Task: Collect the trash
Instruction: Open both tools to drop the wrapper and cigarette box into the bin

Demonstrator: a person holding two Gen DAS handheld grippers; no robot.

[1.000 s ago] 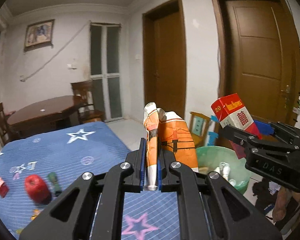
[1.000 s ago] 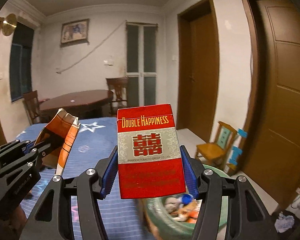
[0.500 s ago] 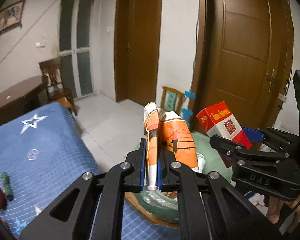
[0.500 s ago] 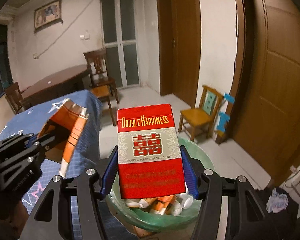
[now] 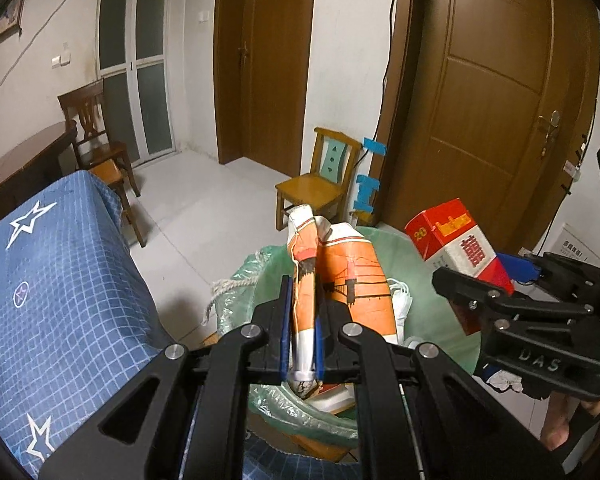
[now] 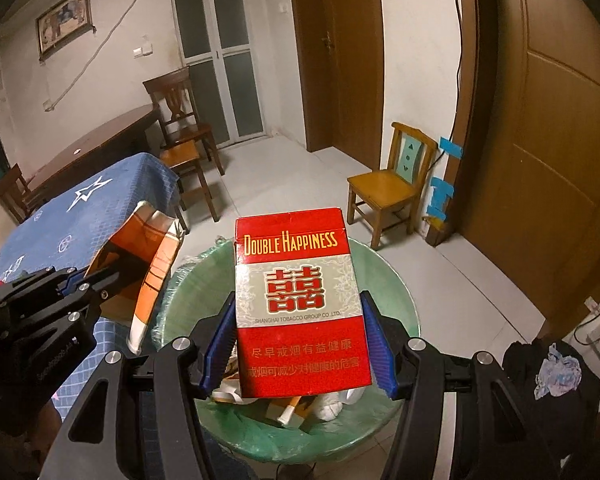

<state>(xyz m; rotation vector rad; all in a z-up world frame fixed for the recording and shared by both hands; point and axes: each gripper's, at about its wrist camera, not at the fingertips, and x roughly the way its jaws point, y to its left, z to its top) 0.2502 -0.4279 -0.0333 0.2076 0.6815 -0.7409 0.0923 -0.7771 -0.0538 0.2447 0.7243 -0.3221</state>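
My left gripper (image 5: 300, 316) is shut on a crumpled orange-and-white wrapper (image 5: 340, 280) and holds it above the green-lined trash bin (image 5: 260, 272). My right gripper (image 6: 300, 336) is shut on a red Double Happiness cigarette box (image 6: 300, 304), upright over the same bin (image 6: 396, 280). The bin holds several pieces of litter. The right gripper with the box (image 5: 460, 244) shows at the right of the left wrist view. The left gripper and wrapper (image 6: 156, 256) show at the left of the right wrist view.
A table with a blue star-patterned cloth (image 5: 52, 272) stands left of the bin. A small wooden chair (image 6: 396, 184) stands by the wall beyond it. Brown doors (image 6: 540, 152) are at the right. A dark bundle with crumpled paper (image 6: 556, 372) lies on the floor at right.
Both grippers have swung right, from over the blue table to above the bin. Each still grips its item. The bin now fills the lower middle of both views.
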